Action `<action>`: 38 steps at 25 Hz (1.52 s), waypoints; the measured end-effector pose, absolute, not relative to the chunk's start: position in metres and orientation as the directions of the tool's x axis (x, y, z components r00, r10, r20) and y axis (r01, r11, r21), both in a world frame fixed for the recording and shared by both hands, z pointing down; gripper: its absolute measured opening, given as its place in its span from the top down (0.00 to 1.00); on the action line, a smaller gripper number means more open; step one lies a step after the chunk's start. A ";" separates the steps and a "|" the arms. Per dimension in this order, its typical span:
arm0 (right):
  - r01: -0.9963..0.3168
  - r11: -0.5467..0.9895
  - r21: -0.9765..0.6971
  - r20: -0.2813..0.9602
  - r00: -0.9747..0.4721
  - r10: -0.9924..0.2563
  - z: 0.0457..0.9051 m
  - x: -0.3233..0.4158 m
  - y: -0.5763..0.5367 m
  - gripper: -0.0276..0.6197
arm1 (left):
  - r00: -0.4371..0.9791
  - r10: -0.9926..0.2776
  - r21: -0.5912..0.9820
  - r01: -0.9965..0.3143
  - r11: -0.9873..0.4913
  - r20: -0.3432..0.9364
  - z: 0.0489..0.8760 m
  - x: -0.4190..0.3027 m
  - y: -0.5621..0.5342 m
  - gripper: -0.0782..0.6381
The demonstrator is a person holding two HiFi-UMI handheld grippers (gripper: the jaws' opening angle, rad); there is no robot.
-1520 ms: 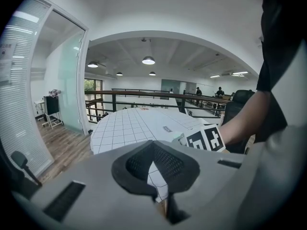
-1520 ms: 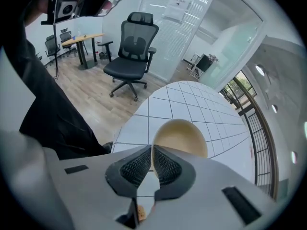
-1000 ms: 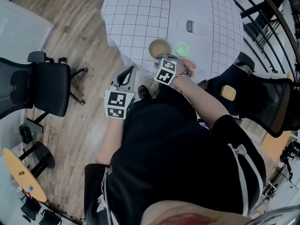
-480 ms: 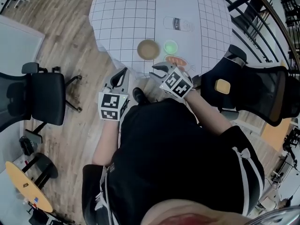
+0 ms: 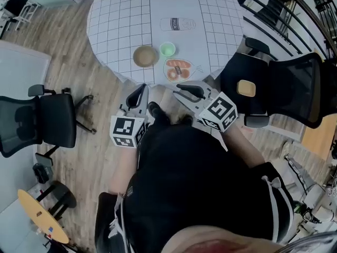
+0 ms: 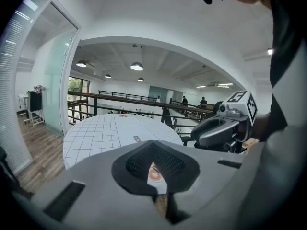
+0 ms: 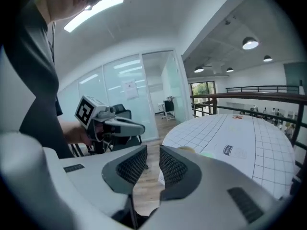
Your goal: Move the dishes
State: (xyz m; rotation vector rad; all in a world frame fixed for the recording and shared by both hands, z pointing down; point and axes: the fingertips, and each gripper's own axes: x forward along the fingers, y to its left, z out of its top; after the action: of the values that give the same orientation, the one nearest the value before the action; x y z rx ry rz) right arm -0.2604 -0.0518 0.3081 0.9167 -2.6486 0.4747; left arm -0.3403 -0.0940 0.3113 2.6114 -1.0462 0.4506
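Observation:
On the round grid-cloth table (image 5: 210, 15) near its front edge stand a brown bowl (image 5: 145, 56), a small green bowl (image 5: 167, 49) and an orange plate with food (image 5: 178, 69). Both grippers hang off the table, over the wooden floor. My left gripper (image 5: 141, 89) is below the brown bowl, its pads meeting at the tips and holding nothing. My right gripper (image 5: 183, 88) is just below the orange plate, its jaws a narrow gap apart and empty. The orange plate (image 6: 154, 172) shows through the left gripper (image 6: 153, 145) pads. The right gripper (image 7: 153, 159) points at the table's left edge.
A black office chair (image 5: 274, 88) stands close on the right of the table, another (image 5: 42, 125) on the left. A railing (image 5: 274, 4) runs behind the table at the upper right. A small yellow round table (image 5: 39, 215) is at the lower left.
My right gripper has drawn back from over the orange plate at the table edge and now hangs off the table. The left gripper has stayed about where it was.

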 end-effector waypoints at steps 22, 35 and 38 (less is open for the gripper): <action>-0.790 0.572 -0.221 0.003 -0.587 -0.810 0.201 -0.183 -0.001 0.91 | 0.802 -0.549 0.072 -0.578 -0.813 0.237 0.225 -0.309 -0.032 0.89; -0.786 0.591 -0.181 0.034 -0.606 -0.795 0.208 -0.194 0.001 0.91 | 0.789 -0.574 0.109 -0.605 -0.789 0.221 0.226 -0.315 -0.029 0.89; -0.793 0.580 -0.187 0.028 -0.595 -0.804 0.208 -0.185 0.008 0.91 | 0.792 -0.564 0.110 -0.598 -0.794 0.233 0.229 -0.304 -0.028 0.89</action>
State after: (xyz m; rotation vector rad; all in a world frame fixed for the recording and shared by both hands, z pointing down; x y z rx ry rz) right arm -0.1854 0.0081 0.2083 1.4388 -2.8450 0.2890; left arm -0.3045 -0.0282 0.2290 2.8029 -0.9176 0.2815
